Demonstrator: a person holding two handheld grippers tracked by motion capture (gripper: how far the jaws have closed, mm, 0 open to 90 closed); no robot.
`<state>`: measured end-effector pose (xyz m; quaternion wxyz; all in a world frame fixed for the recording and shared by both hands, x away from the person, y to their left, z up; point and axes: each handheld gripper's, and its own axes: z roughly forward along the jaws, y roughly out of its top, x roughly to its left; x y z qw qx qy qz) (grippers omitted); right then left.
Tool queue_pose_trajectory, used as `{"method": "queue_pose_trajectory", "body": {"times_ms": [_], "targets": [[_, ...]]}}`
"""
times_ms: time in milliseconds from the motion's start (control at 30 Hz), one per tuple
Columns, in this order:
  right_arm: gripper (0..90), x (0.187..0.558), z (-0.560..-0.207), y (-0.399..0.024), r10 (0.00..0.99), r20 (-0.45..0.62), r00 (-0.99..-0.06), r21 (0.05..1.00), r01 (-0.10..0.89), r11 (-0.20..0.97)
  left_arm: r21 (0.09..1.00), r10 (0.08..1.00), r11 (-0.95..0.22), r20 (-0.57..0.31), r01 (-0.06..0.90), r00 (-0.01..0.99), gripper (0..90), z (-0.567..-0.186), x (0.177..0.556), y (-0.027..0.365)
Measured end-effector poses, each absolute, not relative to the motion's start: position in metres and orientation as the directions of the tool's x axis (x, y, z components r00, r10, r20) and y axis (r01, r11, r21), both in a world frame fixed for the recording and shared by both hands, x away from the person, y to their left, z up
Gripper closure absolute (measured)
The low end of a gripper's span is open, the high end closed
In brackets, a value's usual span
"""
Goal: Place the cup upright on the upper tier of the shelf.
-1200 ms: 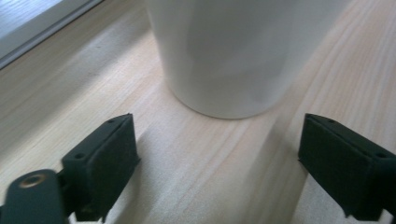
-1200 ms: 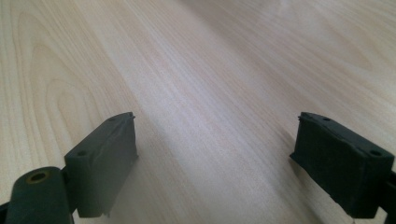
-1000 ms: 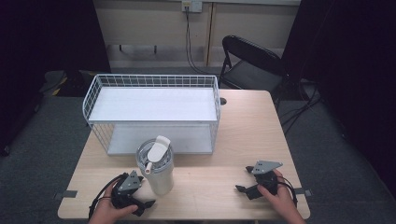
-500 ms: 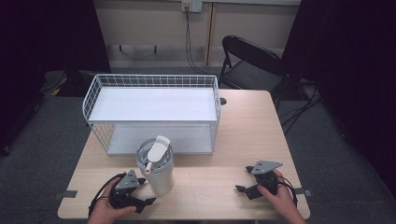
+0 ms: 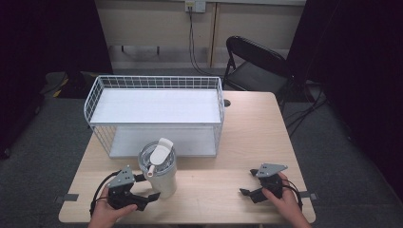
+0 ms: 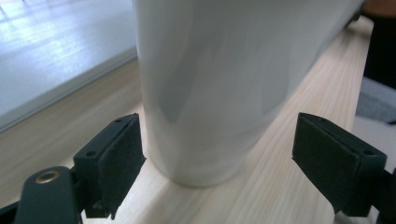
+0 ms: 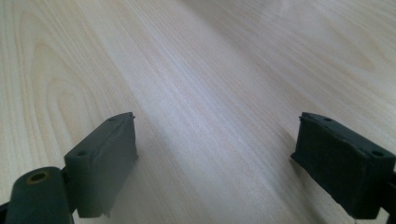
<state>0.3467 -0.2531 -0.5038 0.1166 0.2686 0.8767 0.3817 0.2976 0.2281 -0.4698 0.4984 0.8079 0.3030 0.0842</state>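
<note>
A tall white tapered tumbler (image 5: 159,175) with a flip-spout lid is seen standing upright near the table's front edge.

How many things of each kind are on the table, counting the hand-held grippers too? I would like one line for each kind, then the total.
White lidded tumbler: 1
White wire basket shelf: 1
Hand-held grippers: 2, the left gripper with its open jaws on either side of the tumbler base, and the right gripper open over bare table
Total: 4
</note>
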Motion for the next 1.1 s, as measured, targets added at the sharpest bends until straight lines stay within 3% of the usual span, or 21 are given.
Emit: {"method": "queue_pose_trajectory", "body": {"times_ms": [367, 1100], "targets": [[12.0, 0.347, -0.504, -0.253, 0.56, 0.0, -0.829, 0.732, 0.381, 0.564, 0.879, 0.564, -0.278, -0.176, 0.387, 0.806, 15.4, -0.463, 0.303, 0.223], [12.0, 0.347, -0.504, -0.253, 0.56, 0.0, -0.829, 0.732, 0.381, 0.564, 0.915, 0.605, -0.192, -0.175, 0.355, 0.777, 4.5, -0.462, 0.31, 0.2]]}}
